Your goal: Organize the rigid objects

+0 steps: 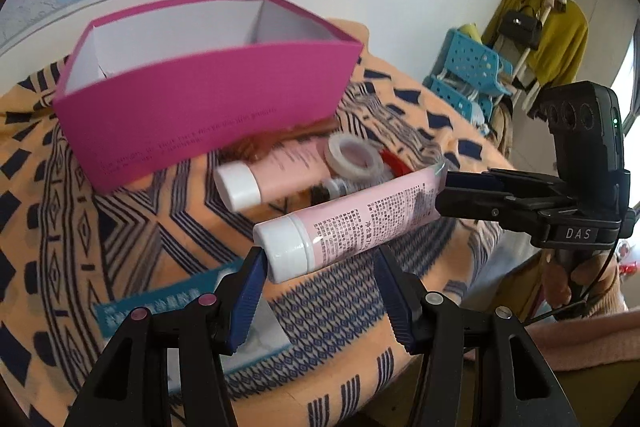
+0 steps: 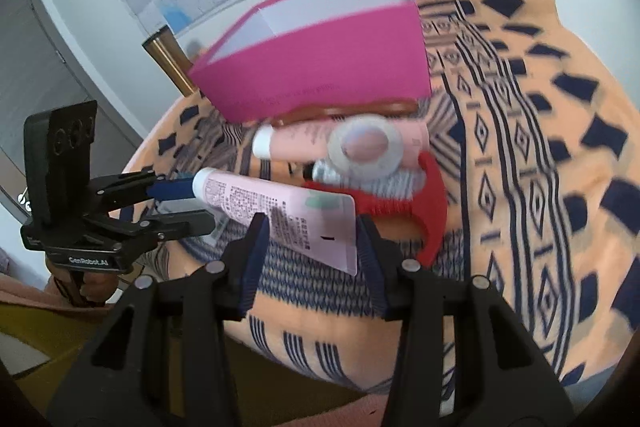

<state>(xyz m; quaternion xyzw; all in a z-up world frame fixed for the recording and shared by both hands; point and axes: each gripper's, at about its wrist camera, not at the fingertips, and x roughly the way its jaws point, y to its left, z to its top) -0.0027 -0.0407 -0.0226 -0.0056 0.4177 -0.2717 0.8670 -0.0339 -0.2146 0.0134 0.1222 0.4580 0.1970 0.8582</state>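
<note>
Held off the counter (image 1: 60,227): pale pink tube (image 1: 352,219), white cap, black print. Right claw (image 1: 440,193) clenched on its crimped end; left claw (image 1: 320,267) released around the cap.

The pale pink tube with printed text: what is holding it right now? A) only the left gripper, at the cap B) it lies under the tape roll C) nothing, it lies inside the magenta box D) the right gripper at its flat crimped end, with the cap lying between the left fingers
D: the right gripper clamps the crimped end of the pale pink tube, and the cap sits between the spread fingers of the left gripper.
</note>
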